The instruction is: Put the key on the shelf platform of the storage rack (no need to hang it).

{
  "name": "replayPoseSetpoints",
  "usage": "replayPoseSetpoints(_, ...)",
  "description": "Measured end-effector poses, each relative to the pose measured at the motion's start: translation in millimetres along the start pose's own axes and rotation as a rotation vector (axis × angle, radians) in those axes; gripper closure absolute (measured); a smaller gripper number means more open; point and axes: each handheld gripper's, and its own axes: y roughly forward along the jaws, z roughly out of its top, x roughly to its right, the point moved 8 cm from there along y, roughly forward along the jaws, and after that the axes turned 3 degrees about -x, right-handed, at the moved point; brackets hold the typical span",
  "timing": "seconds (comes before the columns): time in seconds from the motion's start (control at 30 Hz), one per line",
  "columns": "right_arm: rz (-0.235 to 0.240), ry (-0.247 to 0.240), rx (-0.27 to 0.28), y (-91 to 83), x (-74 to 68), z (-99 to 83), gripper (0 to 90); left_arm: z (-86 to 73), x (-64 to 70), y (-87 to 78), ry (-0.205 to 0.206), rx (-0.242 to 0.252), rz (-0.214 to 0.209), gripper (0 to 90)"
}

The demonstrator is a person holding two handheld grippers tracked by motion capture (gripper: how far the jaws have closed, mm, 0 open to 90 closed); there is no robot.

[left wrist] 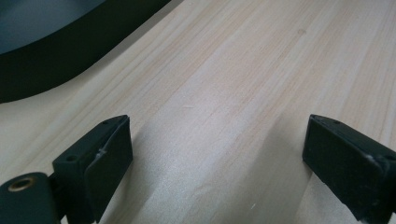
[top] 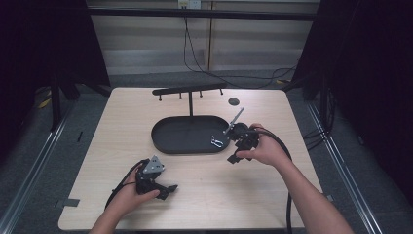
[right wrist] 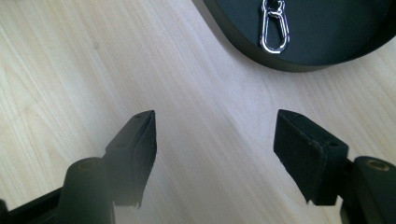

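1. Writing is nowhere readable on the grippers, tray or table (top: pixel 146 109).
2. Nearest the person, the left gripper (top: pixel 168 189) rests low over bare wood, its jaws spread wide and holding nothing; its own view (left wrist: pixel 217 154) catches a tray edge at upper left.
3. The right gripper (top: pixel 233 158), beside the tray's right end, also has its jaws wide apart and empty (right wrist: pixel 215 140).
4. A silver carabiner clip (right wrist: pixel 274 29) lies inside the black oval tray (top: pixel 170 139), clearest in the right gripper view.
5. Farthest, the high view shows a black hook rack (top: pixel 189 89).
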Motion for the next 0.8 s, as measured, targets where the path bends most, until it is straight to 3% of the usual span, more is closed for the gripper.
replayPoseSetpoints(0.8,-0.018,-0.003,-0.016,4.6,-7.9,-31.7,30.4,0.0,0.0,0.0,0.0,0.0,0.0,8.1)
